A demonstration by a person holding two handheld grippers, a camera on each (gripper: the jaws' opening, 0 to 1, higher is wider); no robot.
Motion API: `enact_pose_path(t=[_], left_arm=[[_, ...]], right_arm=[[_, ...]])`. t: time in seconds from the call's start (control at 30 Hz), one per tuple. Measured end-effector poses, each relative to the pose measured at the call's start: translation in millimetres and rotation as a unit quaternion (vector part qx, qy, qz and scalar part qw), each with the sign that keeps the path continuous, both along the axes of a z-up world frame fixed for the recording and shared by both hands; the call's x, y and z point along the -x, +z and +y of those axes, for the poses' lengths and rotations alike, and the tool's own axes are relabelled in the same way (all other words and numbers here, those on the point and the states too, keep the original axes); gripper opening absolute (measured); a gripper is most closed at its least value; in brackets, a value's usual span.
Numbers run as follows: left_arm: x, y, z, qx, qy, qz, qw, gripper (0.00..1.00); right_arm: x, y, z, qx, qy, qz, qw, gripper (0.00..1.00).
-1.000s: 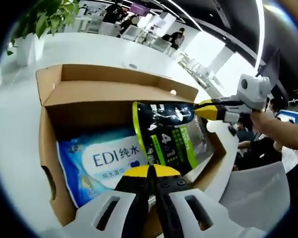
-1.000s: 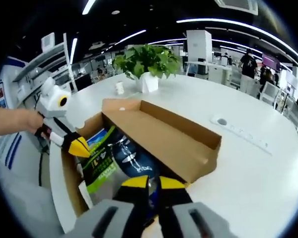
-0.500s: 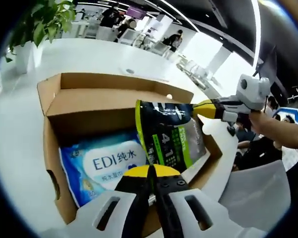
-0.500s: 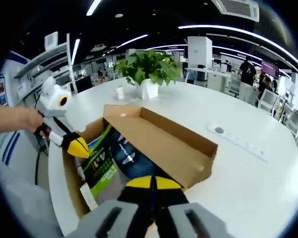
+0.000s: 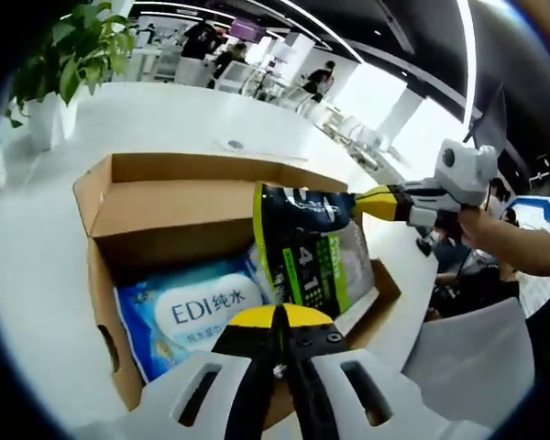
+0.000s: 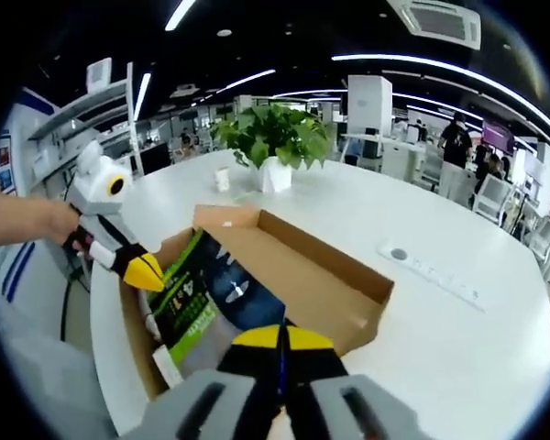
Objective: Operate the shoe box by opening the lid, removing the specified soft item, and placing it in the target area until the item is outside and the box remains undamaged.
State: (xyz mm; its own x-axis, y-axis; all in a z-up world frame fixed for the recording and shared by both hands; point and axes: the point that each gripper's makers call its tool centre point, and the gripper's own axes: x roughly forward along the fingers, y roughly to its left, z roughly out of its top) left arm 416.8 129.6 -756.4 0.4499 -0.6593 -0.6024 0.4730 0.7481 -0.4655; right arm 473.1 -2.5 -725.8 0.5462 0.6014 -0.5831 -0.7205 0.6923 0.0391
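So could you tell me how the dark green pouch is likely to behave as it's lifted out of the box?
Likely floppy: the pouch is a soft film bag, gripped at its ends by the left gripper and right gripper. Its glossy surface may be slippery. It probably won't strain the box, since it already stands well above the rim.

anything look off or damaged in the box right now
No damage shows. The dark green pouch stands tilted, half out of the open box, pinched at opposite edges by both hand-held grippers, left and right. The blue wipes pack lies flat inside.
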Motion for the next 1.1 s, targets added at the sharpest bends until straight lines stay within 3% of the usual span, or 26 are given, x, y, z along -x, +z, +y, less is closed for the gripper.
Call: enact_pose_path(t=[0.53,1.1], left_arm=[[-2.1,26.1,-24.1,0.009,-0.010,-0.019,0.9997,0.00],[-5.0,36.5,-72.0,0.015,-0.031,-0.023,0.9992,0.00]], right_arm=[[-2.3,29.2,-23.0,0.002,-0.012,-0.025,0.9996,0.00],[-2.8,34.7,-73.8,0.011,-0.046,-0.034,0.9983,0.00]])
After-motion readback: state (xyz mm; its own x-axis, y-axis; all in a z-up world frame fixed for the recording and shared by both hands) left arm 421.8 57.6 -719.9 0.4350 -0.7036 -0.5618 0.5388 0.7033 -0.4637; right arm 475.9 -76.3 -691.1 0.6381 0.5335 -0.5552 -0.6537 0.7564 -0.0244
